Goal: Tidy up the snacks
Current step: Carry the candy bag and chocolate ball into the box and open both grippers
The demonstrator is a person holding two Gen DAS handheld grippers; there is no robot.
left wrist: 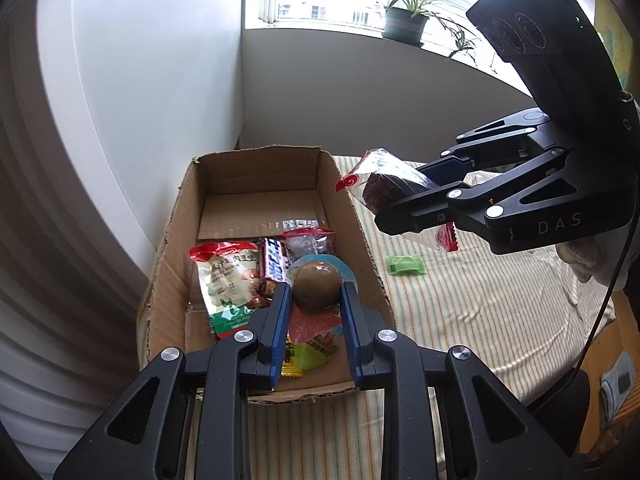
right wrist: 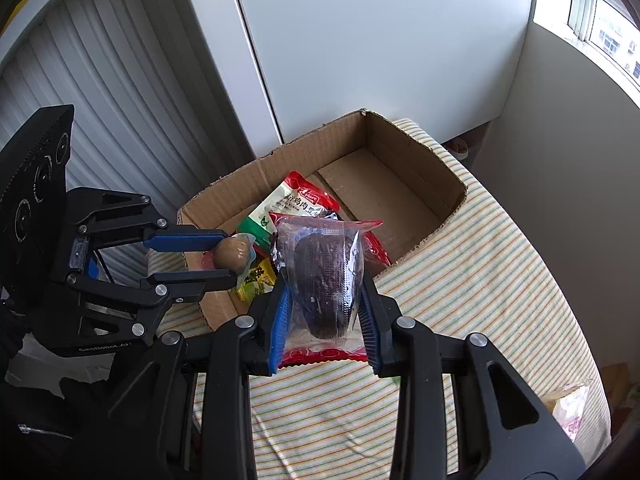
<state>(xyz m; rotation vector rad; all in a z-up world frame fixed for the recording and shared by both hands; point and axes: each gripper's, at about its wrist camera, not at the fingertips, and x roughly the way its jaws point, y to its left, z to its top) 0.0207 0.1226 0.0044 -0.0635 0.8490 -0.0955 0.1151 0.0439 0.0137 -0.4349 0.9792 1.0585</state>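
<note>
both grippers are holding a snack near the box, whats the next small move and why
Probably lower the left gripper and release its brown egg-shaped snack into the cardboard box. It already hangs over the box's near end, above the packets there, while the right gripper, shut on the dark snack in clear wrap, looks to sit over the striped cloth.

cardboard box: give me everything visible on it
The cardboard box is brown corrugated, open-topped, flaps gone, with ragged rims. It rests on the striped cloth, beside the white wall. Snack packets fill its near end; the far end is bare. No gripper touches it.
</note>
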